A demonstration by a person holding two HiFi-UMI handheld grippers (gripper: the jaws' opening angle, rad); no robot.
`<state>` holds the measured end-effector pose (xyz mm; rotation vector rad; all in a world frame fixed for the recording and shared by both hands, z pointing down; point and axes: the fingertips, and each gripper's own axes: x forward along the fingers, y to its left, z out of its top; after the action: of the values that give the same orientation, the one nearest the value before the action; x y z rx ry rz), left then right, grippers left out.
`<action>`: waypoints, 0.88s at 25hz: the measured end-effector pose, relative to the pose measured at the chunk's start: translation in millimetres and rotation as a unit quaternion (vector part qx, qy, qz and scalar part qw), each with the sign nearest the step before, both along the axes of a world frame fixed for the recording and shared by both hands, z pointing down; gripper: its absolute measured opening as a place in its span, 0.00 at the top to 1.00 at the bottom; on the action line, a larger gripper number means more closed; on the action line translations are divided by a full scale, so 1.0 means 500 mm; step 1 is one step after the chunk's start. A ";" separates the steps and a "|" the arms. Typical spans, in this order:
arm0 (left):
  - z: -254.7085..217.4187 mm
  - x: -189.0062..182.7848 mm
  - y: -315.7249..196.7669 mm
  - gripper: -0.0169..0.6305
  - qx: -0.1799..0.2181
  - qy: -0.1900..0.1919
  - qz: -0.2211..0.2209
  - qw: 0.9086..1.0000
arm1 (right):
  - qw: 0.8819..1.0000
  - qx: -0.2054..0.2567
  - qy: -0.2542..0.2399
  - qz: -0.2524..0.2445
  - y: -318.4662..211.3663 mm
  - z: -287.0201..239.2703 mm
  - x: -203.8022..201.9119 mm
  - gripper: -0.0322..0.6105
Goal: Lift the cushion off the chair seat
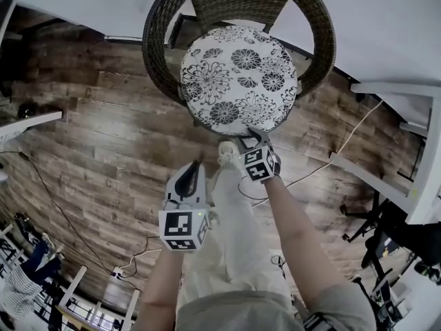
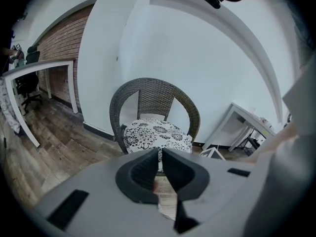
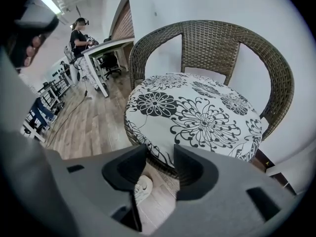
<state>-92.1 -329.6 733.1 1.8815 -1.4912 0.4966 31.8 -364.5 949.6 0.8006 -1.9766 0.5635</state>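
Note:
The round cushion (image 1: 238,81), white with black flowers, lies on the seat of a dark wicker chair (image 1: 160,29). In the head view my right gripper (image 1: 253,138) hangs just in front of the cushion's near edge. In the right gripper view the cushion (image 3: 192,115) fills the middle, and the right gripper (image 3: 160,154) stands open with the cushion's front rim just beyond its jaws and nothing between them. My left gripper (image 1: 197,167) is lower and to the left, over the floor, away from the chair. In the left gripper view the left gripper (image 2: 159,156) is shut and empty, with the cushion (image 2: 157,135) farther off.
The wood plank floor (image 1: 103,129) carries cables (image 1: 337,154). A white desk (image 2: 47,70) stands left of the chair and another white table (image 2: 247,120) to its right. A white wall (image 2: 197,68) lies behind. My shoe (image 1: 226,154) is below the seat. A person (image 3: 79,33) stands far back.

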 end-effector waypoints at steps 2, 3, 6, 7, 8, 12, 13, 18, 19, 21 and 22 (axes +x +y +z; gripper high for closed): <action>0.000 -0.001 0.001 0.94 0.000 -0.001 0.000 1.000 | 1.000 -0.004 0.000 0.002 -0.001 0.001 0.000 0.69; 0.001 -0.002 0.001 0.94 0.000 -0.001 0.000 1.000 | 1.000 -0.006 0.000 0.002 -0.001 0.002 0.000 0.69; -0.002 0.000 0.001 0.94 0.002 0.002 -0.002 1.000 | 1.000 -0.010 0.006 0.000 -0.001 0.004 0.000 0.69; -0.004 0.002 0.001 0.94 0.003 0.003 -0.001 1.000 | 1.000 -0.012 0.008 -0.001 -0.001 0.004 0.001 0.70; -0.007 0.004 0.002 0.94 0.003 0.003 0.000 1.000 | 1.000 -0.013 0.010 -0.002 0.000 0.003 0.001 0.70; -0.023 0.006 -0.003 0.94 0.012 0.006 0.004 1.000 | 1.000 -0.009 0.027 0.000 -0.011 -0.001 0.008 0.81; -0.027 0.005 -0.004 0.94 0.013 0.006 0.004 1.000 | 0.999 -0.007 0.031 0.001 -0.014 -0.003 0.009 0.85; -0.048 0.009 0.005 0.94 0.018 0.006 0.007 1.000 | 0.999 -0.008 0.035 -0.005 -0.010 -0.028 0.010 0.93; -0.055 0.010 0.006 0.94 0.019 0.006 0.008 1.000 | 0.999 -0.007 0.035 -0.006 -0.007 -0.035 0.011 0.93; -0.071 0.012 0.009 0.94 0.023 0.006 0.009 1.000 | 0.999 -0.006 0.033 -0.006 -0.001 -0.052 0.011 0.93; -0.081 0.013 0.011 0.94 0.026 0.007 0.009 1.000 | 0.999 -0.005 0.031 -0.006 0.001 -0.062 0.011 0.93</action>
<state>-85.3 -324.2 692.7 1.9352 -1.4929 0.4570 37.3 -363.7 918.7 0.7904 -1.9194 0.5352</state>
